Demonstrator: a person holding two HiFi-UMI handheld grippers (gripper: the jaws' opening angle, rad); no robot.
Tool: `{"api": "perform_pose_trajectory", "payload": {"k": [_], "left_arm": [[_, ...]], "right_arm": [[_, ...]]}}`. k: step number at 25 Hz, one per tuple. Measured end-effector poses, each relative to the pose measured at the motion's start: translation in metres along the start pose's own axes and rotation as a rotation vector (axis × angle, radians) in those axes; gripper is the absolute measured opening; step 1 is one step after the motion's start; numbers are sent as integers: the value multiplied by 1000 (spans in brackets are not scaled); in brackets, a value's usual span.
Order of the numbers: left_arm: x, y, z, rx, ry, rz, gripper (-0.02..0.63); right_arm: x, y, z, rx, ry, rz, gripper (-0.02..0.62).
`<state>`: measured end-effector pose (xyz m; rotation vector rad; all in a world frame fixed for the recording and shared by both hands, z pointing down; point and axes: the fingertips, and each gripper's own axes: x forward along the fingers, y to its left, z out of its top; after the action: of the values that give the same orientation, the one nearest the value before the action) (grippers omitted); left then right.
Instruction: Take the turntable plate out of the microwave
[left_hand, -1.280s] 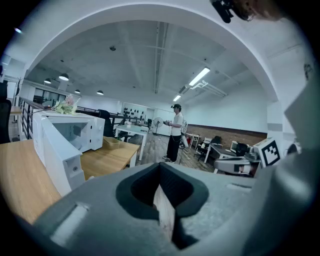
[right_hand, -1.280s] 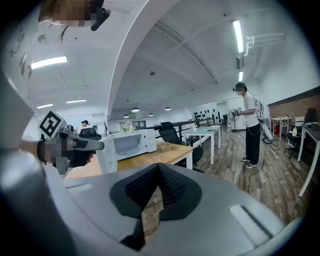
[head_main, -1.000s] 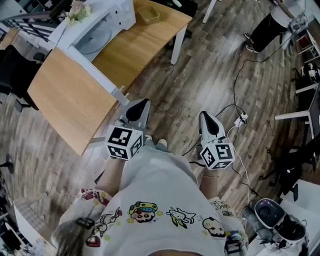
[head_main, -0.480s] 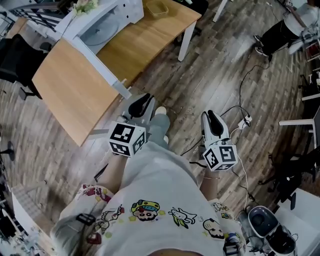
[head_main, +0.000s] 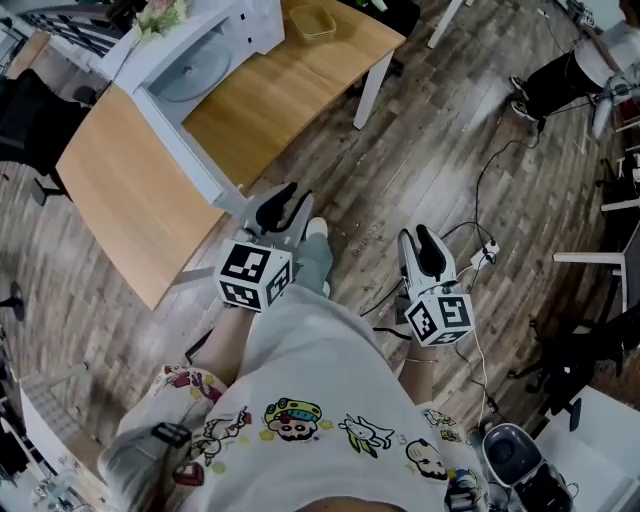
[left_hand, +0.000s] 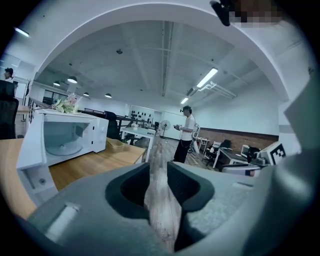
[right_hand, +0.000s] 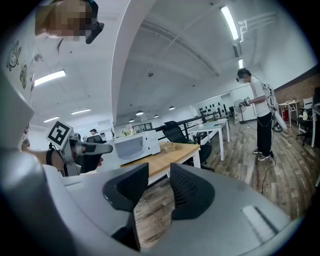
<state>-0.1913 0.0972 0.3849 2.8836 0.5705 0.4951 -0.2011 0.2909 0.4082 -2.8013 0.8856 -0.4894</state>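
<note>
The white microwave (head_main: 215, 40) stands on the wooden table (head_main: 290, 85) with its door (head_main: 190, 150) swung open. The round turntable plate (head_main: 190, 70) lies inside it and also shows in the left gripper view (left_hand: 64, 148). My left gripper (head_main: 288, 198) hangs over the floor just off the door's end, well short of the plate. My right gripper (head_main: 418, 236) is further right over the floor. Both have just been opening their jaws, and only floor shows in the gaps (left_hand: 159, 172) (right_hand: 159, 175). The microwave (right_hand: 135, 142) looks distant in the right gripper view.
A small wicker tray (head_main: 312, 20) sits on the table behind the microwave, and flowers (head_main: 160, 18) lie on top of it. Cables and a power strip (head_main: 482, 240) trail over the floor at the right. A person (left_hand: 186, 132) stands further down the room.
Both grippers' jaws have parted from shut to open. I have stepped toward the table, and the microwave's open door now lies closer to the left gripper.
</note>
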Motion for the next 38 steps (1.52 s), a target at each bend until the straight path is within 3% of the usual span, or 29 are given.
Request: {"api": "perform_pose_trajectory", "payload": {"k": [15,24,34,38], "left_arm": [[113,67,63,-40,-37,47,153],[141,111,74,-73,-50,105,160],[139,165,75,-181,-87,314,160],[140,203,78,-241,-136,471,160]], "right_arm": [[144,-46,72,2,-5,97,169],[216,-42,88,12,2,172,170],[304,-12,95,-49,101,395,172],[359,7,101,-111,152,548,172]]}}
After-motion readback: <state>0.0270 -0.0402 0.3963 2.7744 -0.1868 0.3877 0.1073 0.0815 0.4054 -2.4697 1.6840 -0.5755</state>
